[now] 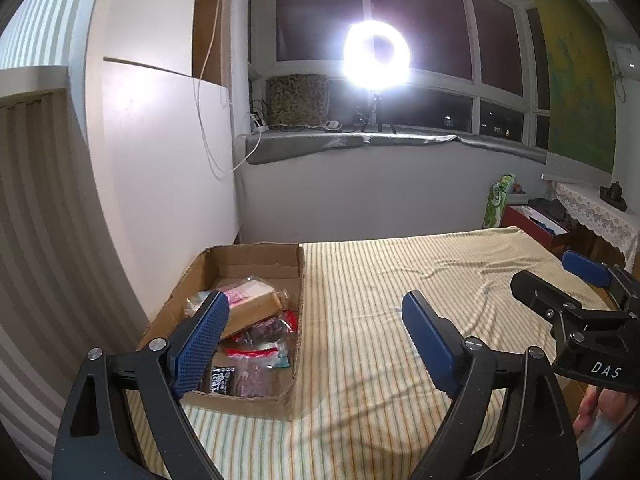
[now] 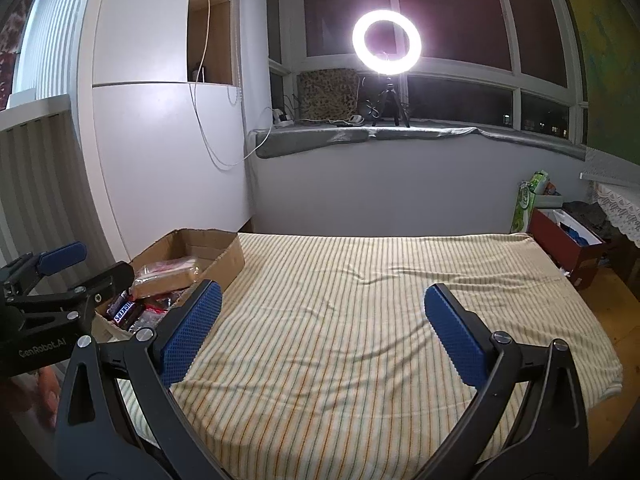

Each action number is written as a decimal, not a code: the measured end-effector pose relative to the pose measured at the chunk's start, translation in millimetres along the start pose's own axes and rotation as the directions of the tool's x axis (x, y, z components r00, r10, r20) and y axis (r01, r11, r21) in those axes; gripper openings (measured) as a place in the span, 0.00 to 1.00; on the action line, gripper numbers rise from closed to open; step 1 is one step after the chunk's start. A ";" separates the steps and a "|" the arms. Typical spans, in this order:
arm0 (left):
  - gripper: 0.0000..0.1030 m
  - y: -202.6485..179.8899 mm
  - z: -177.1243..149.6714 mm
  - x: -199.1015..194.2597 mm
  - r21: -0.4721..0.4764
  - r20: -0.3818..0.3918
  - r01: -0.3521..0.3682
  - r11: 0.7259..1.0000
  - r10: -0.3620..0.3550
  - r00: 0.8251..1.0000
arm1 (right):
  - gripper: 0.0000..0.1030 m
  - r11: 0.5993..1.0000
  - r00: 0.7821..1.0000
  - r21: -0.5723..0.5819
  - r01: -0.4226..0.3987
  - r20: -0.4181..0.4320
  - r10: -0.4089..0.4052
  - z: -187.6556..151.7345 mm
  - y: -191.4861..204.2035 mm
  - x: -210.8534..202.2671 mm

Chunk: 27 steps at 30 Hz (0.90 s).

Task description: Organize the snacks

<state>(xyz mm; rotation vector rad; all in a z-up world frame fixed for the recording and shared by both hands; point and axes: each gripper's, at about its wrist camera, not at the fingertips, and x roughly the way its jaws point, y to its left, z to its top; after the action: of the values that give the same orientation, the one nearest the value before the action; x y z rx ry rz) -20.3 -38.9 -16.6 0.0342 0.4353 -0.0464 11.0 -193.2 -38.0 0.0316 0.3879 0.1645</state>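
Fingers spread, nothing held, on left gripper [image 1: 316, 320] and right gripper [image 2: 322, 312]; one box [image 1: 256, 256] on bed [image 2: 360, 320], Snickers bar [image 2: 125, 309] read inside.

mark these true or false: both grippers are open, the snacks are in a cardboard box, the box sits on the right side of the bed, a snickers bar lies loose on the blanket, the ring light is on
1. Both the left gripper and the right gripper are open: true.
2. The snacks are in a cardboard box: true.
3. The box sits on the right side of the bed: false, it is at the left edge.
4. A Snickers bar lies loose on the blanket: false, it is in the box.
5. The ring light is on: true.
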 end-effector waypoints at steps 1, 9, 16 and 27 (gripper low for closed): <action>0.86 -0.8 0.0 0.5 0.003 -0.003 0.000 1.000 0.000 1.000 | 1.00 1.000 1.000 0.000 0.000 0.000 0.000 0.1 -0.7 0.3; 0.86 -3.2 -1.4 8.1 0.002 -0.038 -0.009 1.000 0.009 0.999 | 1.00 1.000 1.000 0.009 0.008 0.002 -0.008 -1.0 -8.4 2.6; 0.86 -0.1 -1.2 13.2 -0.028 -0.050 -0.020 0.999 0.018 0.999 | 1.00 1.000 1.000 0.014 0.008 0.000 -0.008 -1.0 -12.3 5.3; 0.86 -5.5 -0.4 13.9 0.003 -0.053 -0.019 1.000 0.019 0.998 | 1.00 1.000 1.000 0.013 0.012 -0.004 -0.012 -1.1 -10.4 7.8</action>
<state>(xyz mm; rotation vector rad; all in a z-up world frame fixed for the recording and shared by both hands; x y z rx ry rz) -8.2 -45.0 -22.9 0.0424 0.4883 -0.0273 19.2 -202.1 -42.6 0.0418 0.3932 0.1502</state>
